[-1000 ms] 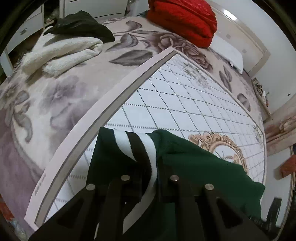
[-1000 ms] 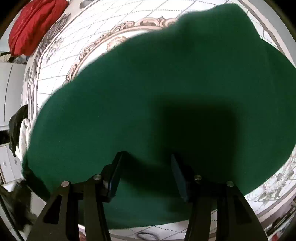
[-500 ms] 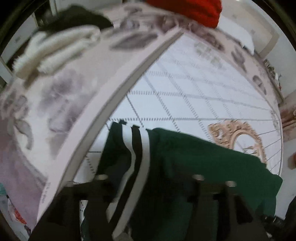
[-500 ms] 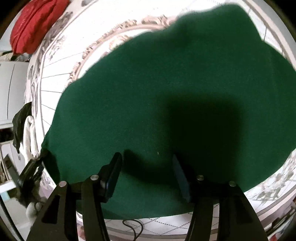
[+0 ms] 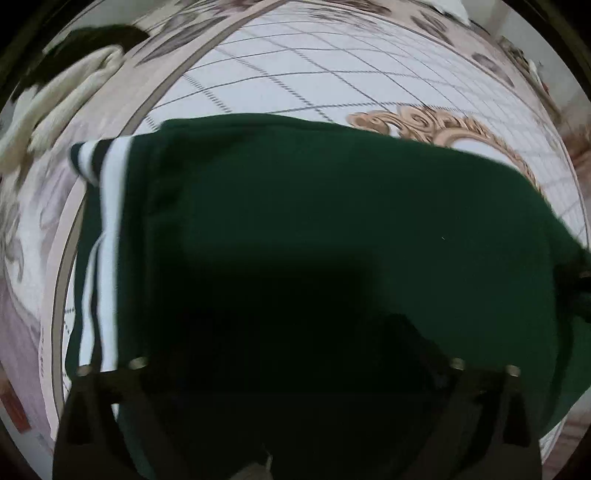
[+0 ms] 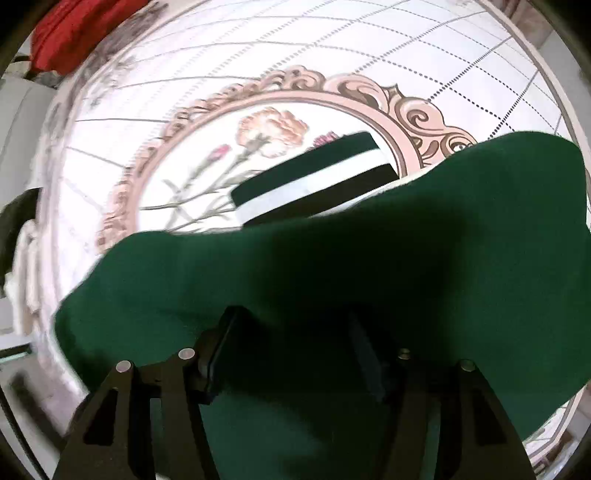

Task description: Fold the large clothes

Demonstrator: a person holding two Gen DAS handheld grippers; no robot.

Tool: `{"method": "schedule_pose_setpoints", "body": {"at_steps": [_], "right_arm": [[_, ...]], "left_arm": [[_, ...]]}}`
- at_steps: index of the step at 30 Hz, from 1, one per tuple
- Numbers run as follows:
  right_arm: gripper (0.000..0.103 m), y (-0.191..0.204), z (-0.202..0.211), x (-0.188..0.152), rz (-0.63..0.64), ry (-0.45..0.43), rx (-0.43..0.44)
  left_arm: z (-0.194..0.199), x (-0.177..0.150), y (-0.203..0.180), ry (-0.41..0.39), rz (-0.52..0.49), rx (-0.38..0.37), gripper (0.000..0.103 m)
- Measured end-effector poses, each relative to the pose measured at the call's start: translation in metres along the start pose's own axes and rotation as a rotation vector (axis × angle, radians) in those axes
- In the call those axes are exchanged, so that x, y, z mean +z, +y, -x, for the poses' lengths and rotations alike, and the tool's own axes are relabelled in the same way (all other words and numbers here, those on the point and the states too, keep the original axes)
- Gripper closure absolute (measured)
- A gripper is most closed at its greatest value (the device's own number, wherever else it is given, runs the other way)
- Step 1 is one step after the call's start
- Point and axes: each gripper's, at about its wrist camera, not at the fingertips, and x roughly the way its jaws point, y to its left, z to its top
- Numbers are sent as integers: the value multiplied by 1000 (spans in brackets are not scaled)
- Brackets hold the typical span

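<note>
— What is shown on the bed [image 5: 280, 70]?

— A dark green garment [image 5: 332, 229] is seen spread over the white quilted centre of the bed cover, beside the gold scrolled medallion [image 6: 373, 92]. Its green-and-white striped band [image 5: 105, 229] is laid toward the cover's pale border strip.

— And the claws?

— The left claw [image 5: 295, 365] is held over the garment, pointed steeply down, its jaws opening and spread wide apart; no cloth is pinched. The right claw [image 6: 291, 350] is also opening, its pads apart with green fabric lying under and between them, not pressed. A striped cuff [image 6: 314, 181] is seen on the medallion's flowers.

— Anything else?

— A cream knit [image 5: 62, 99] and a dark garment [image 5: 85, 44] are left near the bed's far edge; a red quilt [image 6: 77, 29] is bunched at a corner.
</note>
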Motion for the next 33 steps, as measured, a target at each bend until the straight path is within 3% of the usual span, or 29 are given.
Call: {"method": "schedule_pose_setpoints", "body": {"at_steps": [3,6,7,9,10,13,16,17,20,21,23,25,28,29,31,33], "right_arm": [[41,-35,34,-15,-59,-62,-23],[45,-80,35,-24,-115,-81,-217],[58,-97,23,-25,-153,-39,-245],[56,-149,-16,-26,-318,53,-56],[55,-157,-17,-23,-345,56,-24],[56,-146,-3,-7,-308,134,-65],[59,-116,27,-11,-180,76,-13],[68,-104,31,-14,-129,68,-5],[88,-58,2,-29,70,164,3],[89,-52,-21,-31,97,197,-33],[92,-47,-36,-28,110,160,-74],[92,-50,-32,-21,59,181,-57],[92,-71,-19,-21,-26,194,65],[87,-81,-10,-24,-53,187,109],[75,-107,15,-34,-115,159,115],[72,-134,41,-44,-186,121,153]], "left_arm": [[-2,1,-3,-5,-2,10,0],[-3,3,-4,-28,2,16,0],[-3,3,-5,-43,4,24,0],[-3,5,-8,-69,18,28,0],[-4,6,-10,-77,18,33,0],[-6,9,-15,-128,38,61,0],[-6,15,-16,-103,69,82,0],[-6,17,-17,-84,65,83,0],[-2,18,-17,-45,66,59,0],[0,15,-17,-35,63,52,0],[16,9,-22,-32,52,40,0],[33,3,-31,-49,34,51,0],[61,-7,-56,-66,3,11,0],[66,-8,-62,-65,-6,-7,0],[75,-12,-86,-50,-44,-32,0],[76,-12,-106,-45,-84,-50,0]]}}
